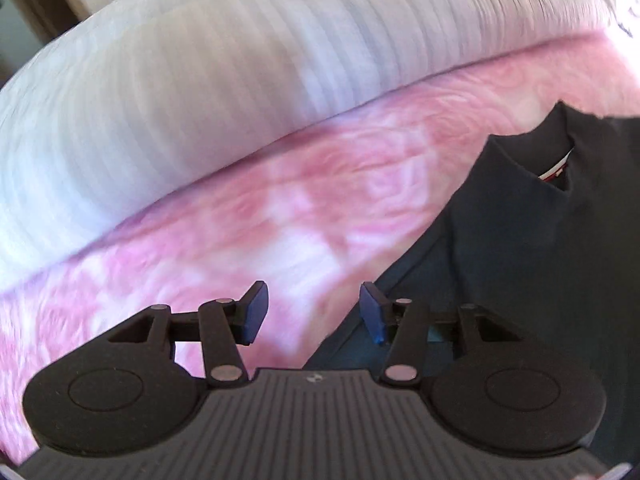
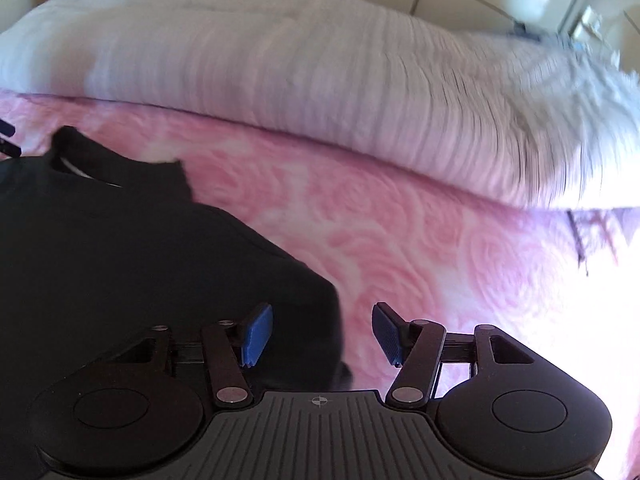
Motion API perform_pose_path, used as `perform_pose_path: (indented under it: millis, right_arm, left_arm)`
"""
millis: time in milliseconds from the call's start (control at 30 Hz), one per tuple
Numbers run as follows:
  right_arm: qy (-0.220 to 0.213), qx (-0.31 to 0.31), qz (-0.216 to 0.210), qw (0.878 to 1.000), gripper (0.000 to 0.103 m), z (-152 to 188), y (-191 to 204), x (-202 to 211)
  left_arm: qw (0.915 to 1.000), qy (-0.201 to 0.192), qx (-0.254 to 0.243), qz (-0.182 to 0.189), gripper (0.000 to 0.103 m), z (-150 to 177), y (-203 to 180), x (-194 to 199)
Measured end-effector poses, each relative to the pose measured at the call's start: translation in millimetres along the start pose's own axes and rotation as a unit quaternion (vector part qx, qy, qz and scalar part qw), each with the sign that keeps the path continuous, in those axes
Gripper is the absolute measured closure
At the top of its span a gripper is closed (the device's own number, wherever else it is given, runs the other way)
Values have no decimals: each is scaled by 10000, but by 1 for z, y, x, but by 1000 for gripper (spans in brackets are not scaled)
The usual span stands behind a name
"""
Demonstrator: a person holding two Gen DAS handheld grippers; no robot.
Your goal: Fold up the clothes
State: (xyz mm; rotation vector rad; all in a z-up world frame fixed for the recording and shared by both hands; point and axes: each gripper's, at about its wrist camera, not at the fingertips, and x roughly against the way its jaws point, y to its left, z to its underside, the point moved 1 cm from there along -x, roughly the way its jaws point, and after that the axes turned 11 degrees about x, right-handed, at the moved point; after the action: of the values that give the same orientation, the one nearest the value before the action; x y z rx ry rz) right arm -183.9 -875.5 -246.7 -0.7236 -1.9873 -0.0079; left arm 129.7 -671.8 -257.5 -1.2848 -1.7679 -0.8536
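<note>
dark shirt [image 1: 532,240] lying flat on the pink rose-patterned bed cover [image 1: 280,216], collar toward the striped white pillow [image 1: 200,92]. left gripper [image 1: 314,314] hovers over the shirt's left edge, fingers [image 1: 256,312] parted and holding nothing, cloth just under the inner pad. right gripper [image 2: 320,334] sits over the opposite edge, fingers [image 2: 258,334] likewise released and empty. risks, as judged: a closing pinch may catch the bed cover together with the shirt, dragging both; uneven grasp points on the two sides would skew the fold; a shallow bite on the hem could slip when lifted. motion blur hides finer cloth detail.
</note>
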Motion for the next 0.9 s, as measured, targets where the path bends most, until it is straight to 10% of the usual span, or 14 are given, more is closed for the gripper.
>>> perform_pose_path:
  millis: [400,533,600,900]
  right_arm:
    - [38,166,-1560,9876,43,-13,146,15]
    - [21,478,-1921,9802,43,-26,203,12]
    - [37,584,-1975,9786,43,-33,224,12]
    - [100,866,-1958,9768,43,-51,275,27]
  left_arm:
    - [9906,1017,848,346,47,141,80,62]
    - [9817,1323,1182,693,70,167,82,48]
    - [9814,1285,1119,880,103,169,81,51]
    - [9957,910,148,68,103,147,146,83]
